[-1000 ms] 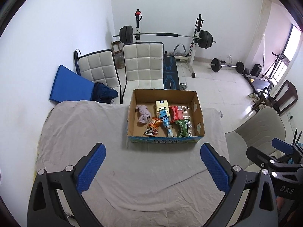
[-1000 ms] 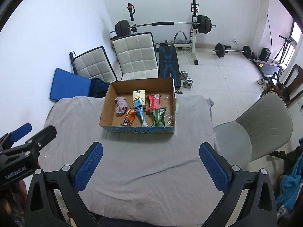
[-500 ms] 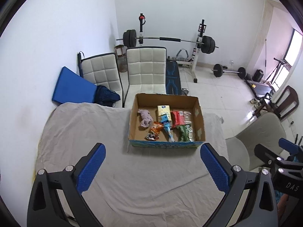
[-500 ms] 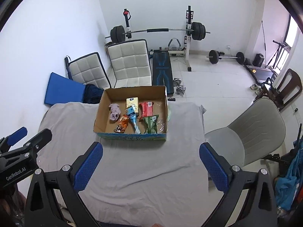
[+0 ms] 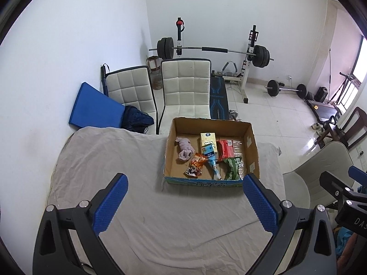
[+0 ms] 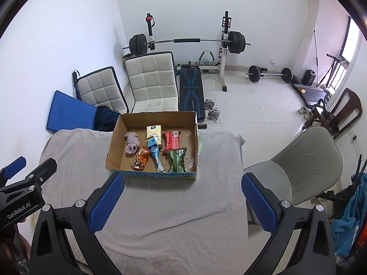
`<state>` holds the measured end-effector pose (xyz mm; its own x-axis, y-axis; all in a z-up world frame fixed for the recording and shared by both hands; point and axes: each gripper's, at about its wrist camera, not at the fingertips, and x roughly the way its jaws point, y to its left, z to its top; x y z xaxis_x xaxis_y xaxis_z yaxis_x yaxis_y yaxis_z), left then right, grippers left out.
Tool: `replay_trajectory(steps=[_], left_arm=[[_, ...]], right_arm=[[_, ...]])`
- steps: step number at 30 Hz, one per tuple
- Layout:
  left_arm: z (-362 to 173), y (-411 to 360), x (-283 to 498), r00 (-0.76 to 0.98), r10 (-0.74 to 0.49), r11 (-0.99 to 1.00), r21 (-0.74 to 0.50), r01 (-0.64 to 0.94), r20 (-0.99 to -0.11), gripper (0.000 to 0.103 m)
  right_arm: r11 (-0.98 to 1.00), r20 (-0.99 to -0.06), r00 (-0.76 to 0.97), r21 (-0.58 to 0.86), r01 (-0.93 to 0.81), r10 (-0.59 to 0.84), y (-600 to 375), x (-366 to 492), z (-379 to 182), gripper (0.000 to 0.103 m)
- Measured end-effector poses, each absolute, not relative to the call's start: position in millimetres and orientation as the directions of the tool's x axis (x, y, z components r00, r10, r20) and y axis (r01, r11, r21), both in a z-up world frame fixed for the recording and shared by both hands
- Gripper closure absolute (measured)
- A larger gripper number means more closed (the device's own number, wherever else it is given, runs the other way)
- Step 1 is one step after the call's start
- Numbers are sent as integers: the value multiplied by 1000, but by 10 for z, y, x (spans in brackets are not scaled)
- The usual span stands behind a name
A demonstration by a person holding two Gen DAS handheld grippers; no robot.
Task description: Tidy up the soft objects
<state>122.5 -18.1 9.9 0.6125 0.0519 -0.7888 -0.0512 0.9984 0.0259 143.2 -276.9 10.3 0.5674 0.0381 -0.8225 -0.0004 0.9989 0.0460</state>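
Note:
An open cardboard box (image 5: 251, 142) (image 6: 114, 137) stands at the far side of a table under a grey cloth (image 5: 114, 160) (image 6: 80, 151). Inside lie a pink soft toy (image 5: 184, 149) (image 6: 132, 142), an orange snack bag (image 5: 196, 165) (image 6: 140, 158), a blue tube (image 5: 212, 161) (image 6: 156, 154), a yellow carton (image 5: 207, 140) (image 6: 154, 132), a red pack (image 5: 224, 149) (image 6: 170, 139) and a green bag (image 5: 232, 164) (image 6: 176, 160). My left gripper (image 5: 184, 202) and right gripper (image 6: 182, 200) hover open and empty, well short of the box.
Two white padded chairs (image 5: 185, 87) and a blue mat (image 5: 96, 106) sit behind the table by the wall. A grey chair (image 6: 307, 160) stands at the table's right. A barbell rack (image 6: 188, 43), bench and dumbbells occupy the floor beyond.
Both grippers have pulled back and risen, so the box looks smaller and farther off. Both stay open and empty.

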Motion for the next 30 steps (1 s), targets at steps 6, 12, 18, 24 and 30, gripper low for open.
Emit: replay_trajectory(steps=[6, 12, 18, 24, 30], left_arm=[[119, -195, 1223, 613, 49, 999, 27, -46, -788, 0], [150, -196, 1220, 617, 49, 998, 23, -51, -786, 0], [157, -190, 1221, 619, 49, 998, 23, -50, -784, 0], [169, -195, 1230, 620, 50, 998, 25, -49, -783, 0], [183, -202, 1237, 615, 44, 999, 21, -45, -787, 0]], right_arm=[[999, -824, 565, 45, -10, 43, -2746, 1475, 77, 0], [999, -817, 576, 43, -13, 43, -2750, 1439, 116, 0], [999, -814, 580, 38, -16, 40, -2746, 1430, 141, 0], [999, -814, 580, 39, -17, 42, -2744, 1439, 150, 0], [999, -814, 579, 34, -21, 40, -2731, 1429, 161, 0]])
